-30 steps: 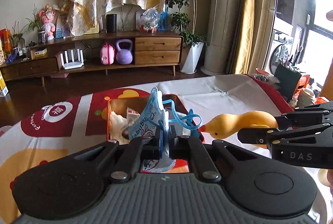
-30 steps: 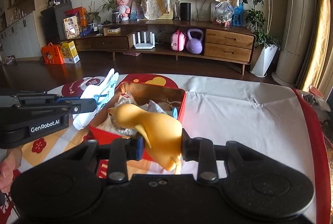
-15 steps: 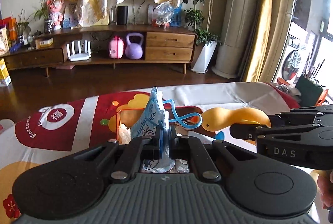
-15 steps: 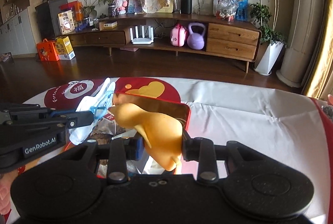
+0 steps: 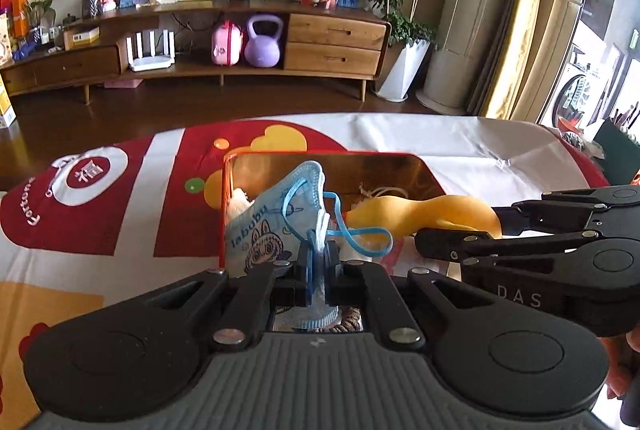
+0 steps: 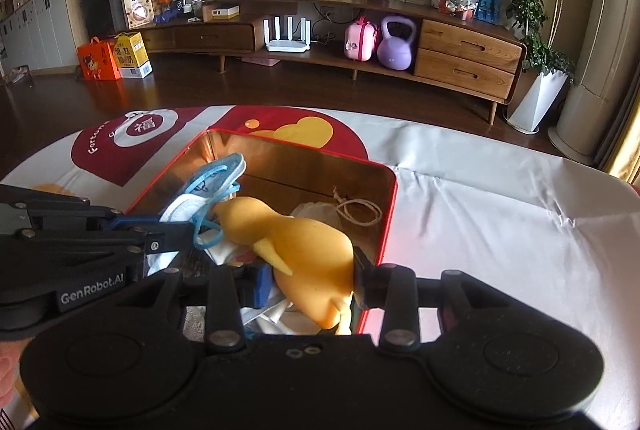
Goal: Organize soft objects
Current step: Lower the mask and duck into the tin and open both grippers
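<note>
My left gripper [image 5: 318,250] is shut on a blue printed face mask [image 5: 272,226], which stands up over the left half of an open red tin box [image 5: 320,153]. In the right wrist view, my right gripper [image 6: 314,282] has a soft yellow duck [image 6: 312,246] between its pads. Its jaws are opening, with both pads still touching the duck. The duck hangs low inside the box [image 6: 304,146], head toward the mask [image 6: 208,186]. The right gripper [image 5: 460,230] reaches in from the right and the left gripper [image 6: 176,230] from the left, close side by side.
Inside the box lie a white drawstring pouch [image 6: 316,210] and other soft items. The box sits on a red and white tablecloth [image 6: 500,214]. Beyond the table's far edge are dark floor and a wooden sideboard [image 6: 460,46]. A hand [image 5: 616,382] shows at the lower right.
Both grippers have moved forward and down over the box, which now fills more of each view. The duck has sunk into the box. The right jaws stand slightly wider.
</note>
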A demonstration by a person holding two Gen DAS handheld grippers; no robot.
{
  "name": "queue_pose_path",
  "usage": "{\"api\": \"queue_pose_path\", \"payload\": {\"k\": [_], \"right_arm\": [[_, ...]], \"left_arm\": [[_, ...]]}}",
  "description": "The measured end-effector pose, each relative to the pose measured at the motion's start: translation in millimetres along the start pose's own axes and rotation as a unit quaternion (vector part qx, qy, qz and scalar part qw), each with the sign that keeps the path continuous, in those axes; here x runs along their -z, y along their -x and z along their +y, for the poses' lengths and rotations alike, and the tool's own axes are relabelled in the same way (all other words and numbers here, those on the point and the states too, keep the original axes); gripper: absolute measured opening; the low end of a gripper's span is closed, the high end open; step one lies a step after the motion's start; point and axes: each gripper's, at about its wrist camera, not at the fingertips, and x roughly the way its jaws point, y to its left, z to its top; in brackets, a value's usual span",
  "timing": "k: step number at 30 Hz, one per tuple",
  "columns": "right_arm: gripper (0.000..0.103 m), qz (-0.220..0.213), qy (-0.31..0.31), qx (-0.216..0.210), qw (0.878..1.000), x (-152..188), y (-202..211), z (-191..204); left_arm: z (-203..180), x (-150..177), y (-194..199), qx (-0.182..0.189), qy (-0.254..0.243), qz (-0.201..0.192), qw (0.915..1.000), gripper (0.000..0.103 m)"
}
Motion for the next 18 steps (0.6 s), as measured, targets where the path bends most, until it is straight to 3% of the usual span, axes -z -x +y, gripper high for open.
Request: {"api": "queue_pose_path", "payload": {"k": [9, 11, 18], "right_arm": [[0.054, -0.008, 0.003, -0.009, 1.000, 4, 6, -2], [0.066, -0.020, 0.003, -0.010, 1.000, 5, 11, -2], [0.078, -0.042, 0.009, -0.007, 0.999, 6, 29, -3]], "left_arm": [[6, 12, -8, 0.015, 0.021, 0.017, 0.9995, 0.005], [7, 13, -8, 0.015, 0.020, 0.018, 0.9995, 0.005], [0, 12, -2, 0.008, 0.008, 0.021, 0.9997, 0.017]]}}
